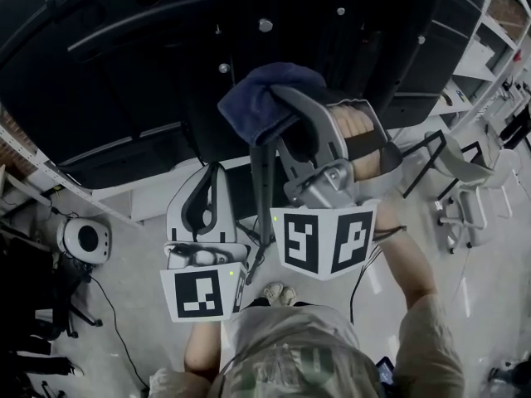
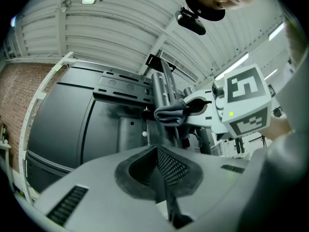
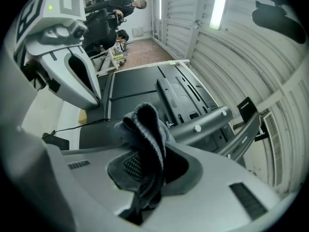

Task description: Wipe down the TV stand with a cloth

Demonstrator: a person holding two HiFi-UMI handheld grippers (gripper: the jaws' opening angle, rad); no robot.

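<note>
Right gripper [image 1: 289, 116] pinches the cloth [image 1: 259, 99] at upper centre, bunch forward to rub the stand [image 3: 206, 121]; left gripper [image 1: 207, 191], jaws together and empty, hangs spare lower left.

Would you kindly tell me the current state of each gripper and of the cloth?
dark blue cloth: bunched up, clamped at one end.
right gripper: shut on the dark blue cloth.
left gripper: shut, nothing between its jaws.
</note>
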